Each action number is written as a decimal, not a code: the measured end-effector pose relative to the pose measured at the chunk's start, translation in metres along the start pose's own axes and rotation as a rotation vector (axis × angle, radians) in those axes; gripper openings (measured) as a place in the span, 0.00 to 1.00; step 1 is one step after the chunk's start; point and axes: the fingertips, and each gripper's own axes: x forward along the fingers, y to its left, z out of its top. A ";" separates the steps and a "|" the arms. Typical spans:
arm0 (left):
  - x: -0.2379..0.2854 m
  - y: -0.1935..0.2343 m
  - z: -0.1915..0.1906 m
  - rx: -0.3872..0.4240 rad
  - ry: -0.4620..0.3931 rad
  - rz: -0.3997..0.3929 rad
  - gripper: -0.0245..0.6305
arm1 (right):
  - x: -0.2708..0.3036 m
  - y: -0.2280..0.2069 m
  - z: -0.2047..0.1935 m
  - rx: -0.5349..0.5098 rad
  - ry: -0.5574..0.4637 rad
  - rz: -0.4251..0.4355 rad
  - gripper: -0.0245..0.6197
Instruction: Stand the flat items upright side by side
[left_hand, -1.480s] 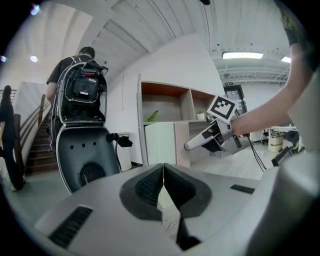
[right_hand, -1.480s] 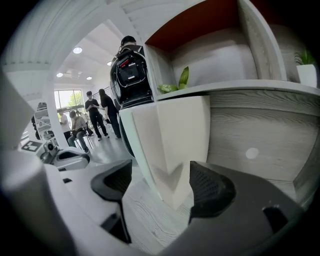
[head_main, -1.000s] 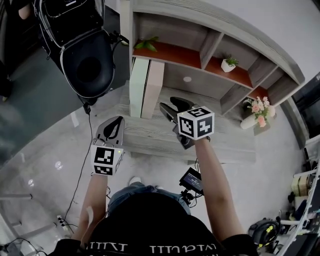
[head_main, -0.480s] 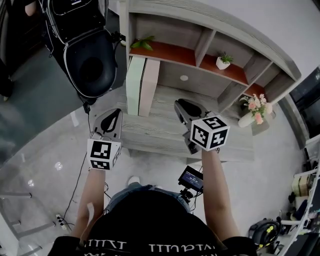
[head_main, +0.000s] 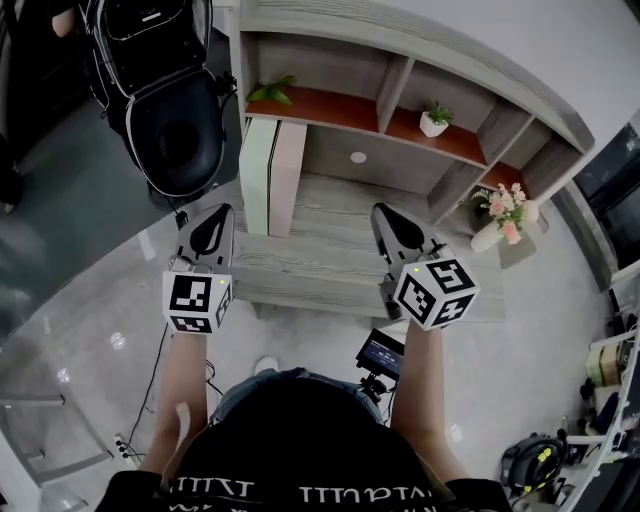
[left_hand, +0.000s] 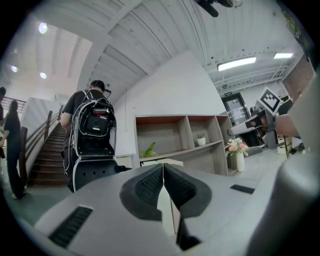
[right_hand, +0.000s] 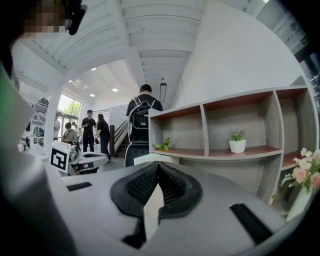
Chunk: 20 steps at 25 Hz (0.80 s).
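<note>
Head view gives us the pale glossy floor (head_main: 90, 300) all round, and the big grey wooden shelf unit (head_main: 400, 55) with its reddish boards against the white wall. On the left a person's black backpack (head_main: 170, 100) stands close to the unit. Below the shelves runs the grey worktop (head_main: 330, 255). At its left end the two flat items (head_main: 270, 175) are up on edge, the green-white one touching the pink one. Left gripper (head_main: 213, 212) hovers just off their near left side, jaws pressed together on nothing. Right gripper (head_main: 385, 212) hangs well apart to the right over the worktop, its jaws just closed and empty. Smaller bits: a vase of flowers (head_main: 497, 225) at the right end, a leafy sprig (head_main: 268, 92), and a white potted plant (head_main: 433, 120).
</note>
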 end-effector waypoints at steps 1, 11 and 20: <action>0.001 0.002 0.003 0.005 -0.009 0.005 0.06 | -0.005 -0.002 0.004 -0.003 -0.025 -0.009 0.06; 0.006 0.012 0.026 0.018 -0.066 0.035 0.06 | -0.055 -0.038 0.020 -0.118 -0.151 -0.182 0.06; 0.009 0.009 0.042 0.021 -0.098 0.038 0.06 | -0.060 -0.053 0.029 -0.154 -0.144 -0.248 0.06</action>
